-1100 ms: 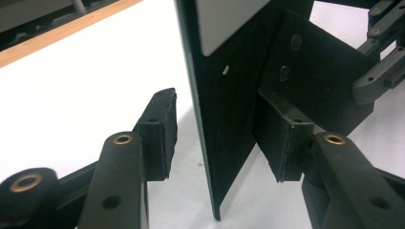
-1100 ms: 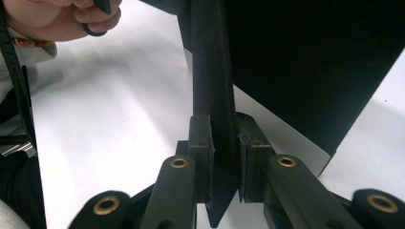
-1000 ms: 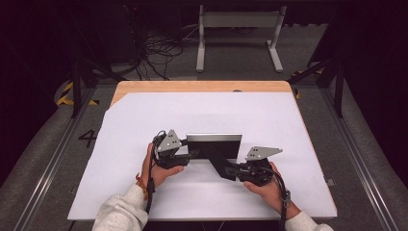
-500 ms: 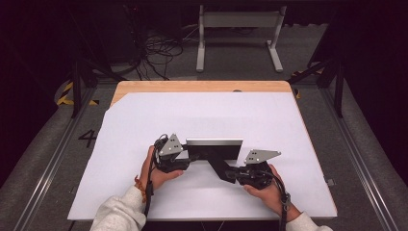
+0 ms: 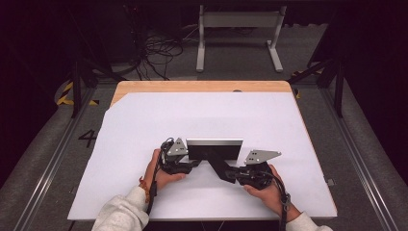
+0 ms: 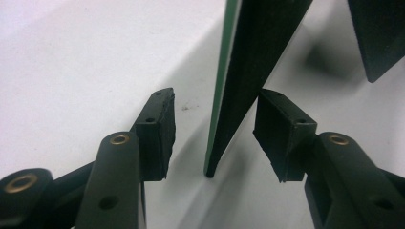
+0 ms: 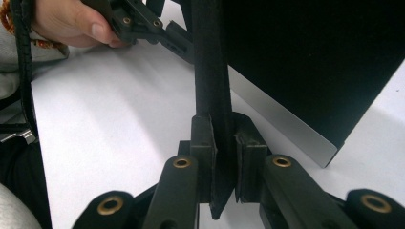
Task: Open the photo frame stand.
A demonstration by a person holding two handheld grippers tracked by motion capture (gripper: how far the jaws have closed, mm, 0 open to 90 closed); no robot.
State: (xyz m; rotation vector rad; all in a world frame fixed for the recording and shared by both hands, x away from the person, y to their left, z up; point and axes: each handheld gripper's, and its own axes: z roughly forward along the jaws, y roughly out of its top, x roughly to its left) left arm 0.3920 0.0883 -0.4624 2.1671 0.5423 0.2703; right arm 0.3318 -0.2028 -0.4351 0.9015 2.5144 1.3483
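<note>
Nearest, the right hand-held gripper [image 7: 222, 157] is clenched on the black fold-out prop [image 7: 212, 86] of a picture frame [image 5: 214, 148] standing on the white table [image 5: 144, 120]. Beyond, the left hand-held gripper [image 6: 215, 136] straddles the frame's edge, pads apart and having just widened; thin, stiff, light and probably fragile, it is best gripped by its edges.

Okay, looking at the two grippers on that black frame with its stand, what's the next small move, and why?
Probably close the left gripper on the frame's edge. That thin edge stands between its jaws, which have just been opening, and neither pad touches it. The right gripper is already clamped on the black stand leg, so the frame, upright on the white table, is steadied from one side alone.
</note>
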